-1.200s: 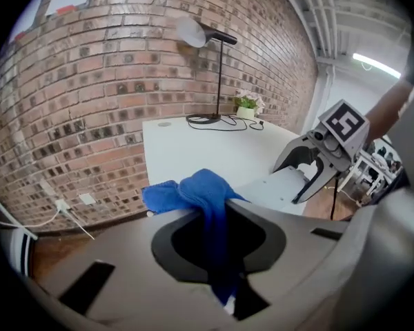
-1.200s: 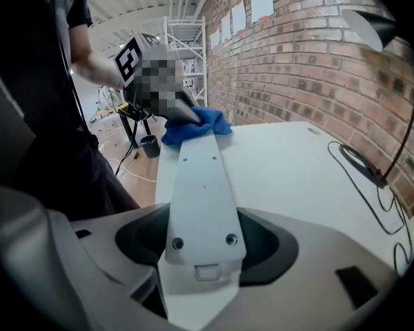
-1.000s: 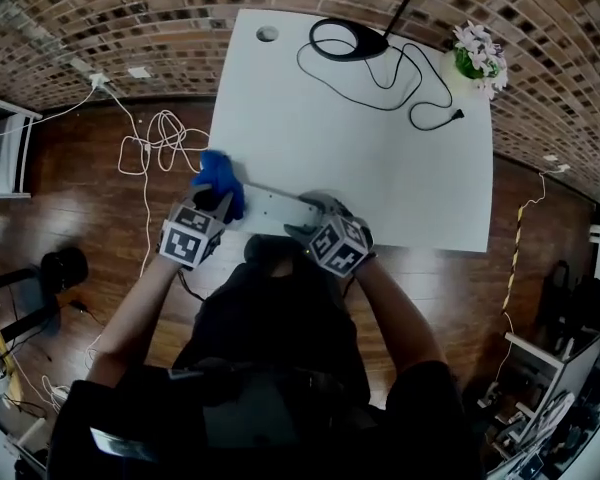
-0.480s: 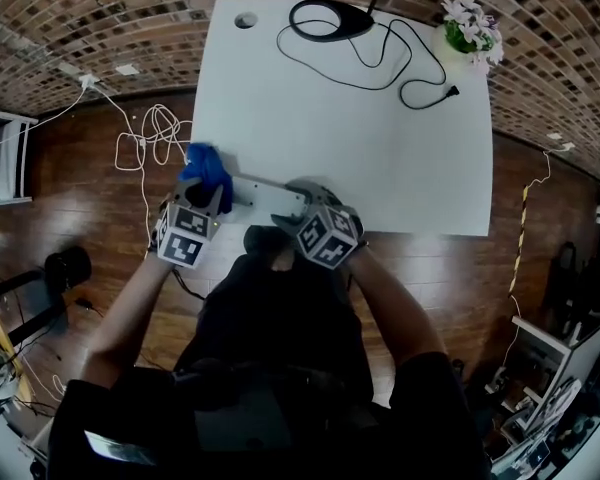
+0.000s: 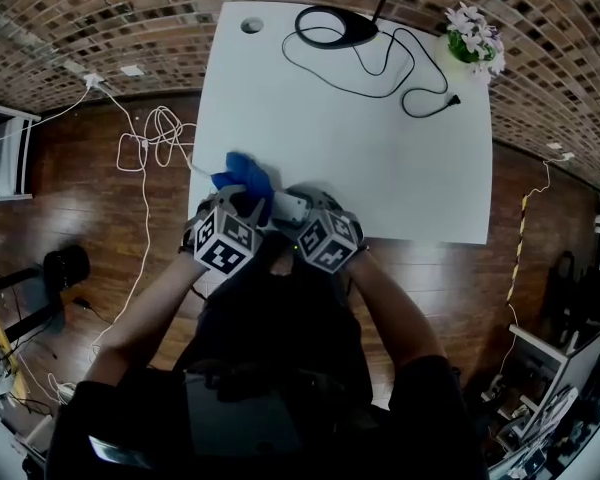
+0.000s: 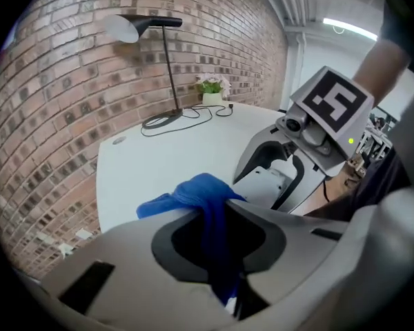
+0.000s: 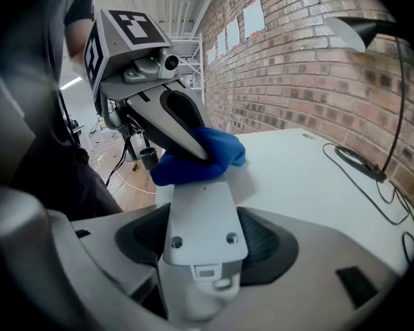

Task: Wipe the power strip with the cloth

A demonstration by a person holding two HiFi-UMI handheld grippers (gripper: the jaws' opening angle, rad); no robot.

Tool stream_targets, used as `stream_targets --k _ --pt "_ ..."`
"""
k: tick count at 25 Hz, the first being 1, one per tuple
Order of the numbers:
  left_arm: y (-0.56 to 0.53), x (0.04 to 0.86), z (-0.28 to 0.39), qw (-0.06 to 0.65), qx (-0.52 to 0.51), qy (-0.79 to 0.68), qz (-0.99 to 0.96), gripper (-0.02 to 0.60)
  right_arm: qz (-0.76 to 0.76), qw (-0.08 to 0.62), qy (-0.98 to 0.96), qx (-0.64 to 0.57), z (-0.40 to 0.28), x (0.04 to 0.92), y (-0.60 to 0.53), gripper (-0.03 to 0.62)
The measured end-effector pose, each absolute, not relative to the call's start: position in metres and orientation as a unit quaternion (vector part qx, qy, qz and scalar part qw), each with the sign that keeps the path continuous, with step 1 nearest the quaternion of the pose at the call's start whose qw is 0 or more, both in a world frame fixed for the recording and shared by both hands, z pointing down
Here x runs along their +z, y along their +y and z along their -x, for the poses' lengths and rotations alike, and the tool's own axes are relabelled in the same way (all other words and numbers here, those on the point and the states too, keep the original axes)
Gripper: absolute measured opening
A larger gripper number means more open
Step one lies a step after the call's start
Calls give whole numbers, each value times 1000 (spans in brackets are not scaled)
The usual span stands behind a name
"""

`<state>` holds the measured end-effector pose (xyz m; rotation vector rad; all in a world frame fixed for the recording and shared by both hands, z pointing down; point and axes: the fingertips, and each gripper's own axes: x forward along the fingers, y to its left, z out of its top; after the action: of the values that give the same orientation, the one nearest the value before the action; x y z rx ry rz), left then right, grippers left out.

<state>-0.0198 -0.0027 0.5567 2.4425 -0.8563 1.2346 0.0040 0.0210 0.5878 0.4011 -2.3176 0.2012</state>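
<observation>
— How is this wipe best done?
— With the left gripper (image 5: 235, 213) closed on the cloth (image 5: 248, 175), the cloth is pressed flat on the power strip (image 5: 288, 206) at the bench's (image 5: 380, 148) near edge and drawn along its top, while the power strip is held steady by the right gripper (image 5: 310, 213) clamped across it.

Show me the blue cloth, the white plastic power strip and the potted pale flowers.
Blue cloth (image 5: 246, 175), head view, its bunched middle.
White plastic power strip (image 7: 200, 216), right gripper view, its flat top face.
Potted pale flowers (image 5: 475, 40), head view, the blossoms.
</observation>
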Motion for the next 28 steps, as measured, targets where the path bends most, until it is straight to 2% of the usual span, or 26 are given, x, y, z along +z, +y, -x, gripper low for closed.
stream_targets --k 8,28 --pt "12 556 -24 102 430 -244 -863 57 -157 379 -909 78 -2 587 22 291" --pt "30 556 -75 129 477 -48 -868 57 -159 361 -915 82 -6 588 21 293"
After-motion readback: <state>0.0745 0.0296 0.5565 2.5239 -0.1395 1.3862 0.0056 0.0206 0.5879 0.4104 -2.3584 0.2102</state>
